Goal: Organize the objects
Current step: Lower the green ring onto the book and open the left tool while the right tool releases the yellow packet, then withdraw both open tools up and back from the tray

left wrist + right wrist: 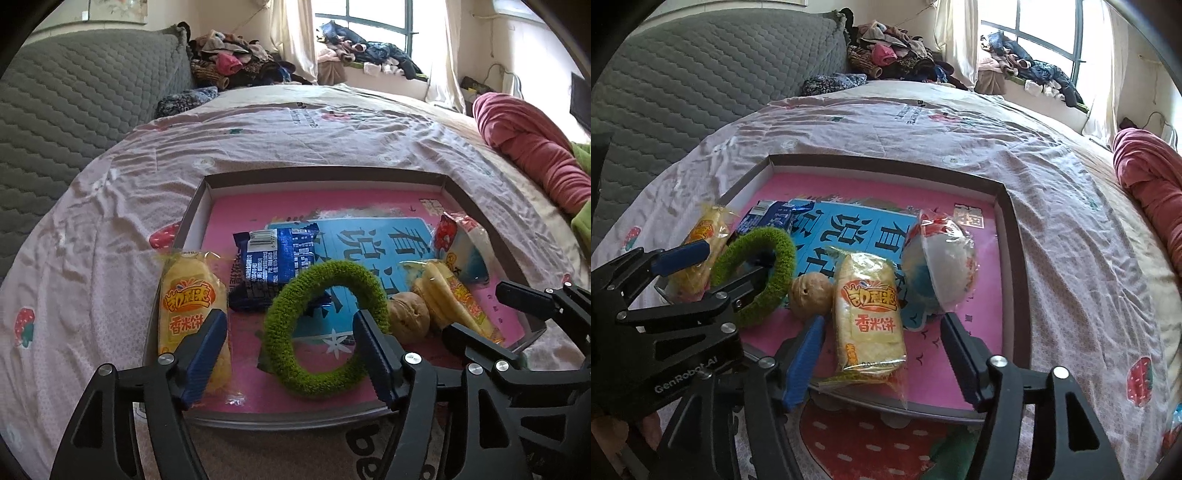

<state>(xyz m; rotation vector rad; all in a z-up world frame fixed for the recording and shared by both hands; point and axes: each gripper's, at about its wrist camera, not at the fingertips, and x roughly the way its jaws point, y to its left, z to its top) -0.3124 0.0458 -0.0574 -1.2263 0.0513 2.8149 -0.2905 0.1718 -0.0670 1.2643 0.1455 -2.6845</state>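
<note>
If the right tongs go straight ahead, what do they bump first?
Probably the yellow rice cracker packet, lying in the tray between the open right tongs. Depth is uncertain.

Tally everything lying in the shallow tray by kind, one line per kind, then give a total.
Yellow rice-cracker packs: 2, one at the left, one at the right
Blue snack packet: 1
Green fuzzy ring: 1
Walnut: 1
Red-and-white wrapped snack: 1
Total: 6 in the tray
</note>
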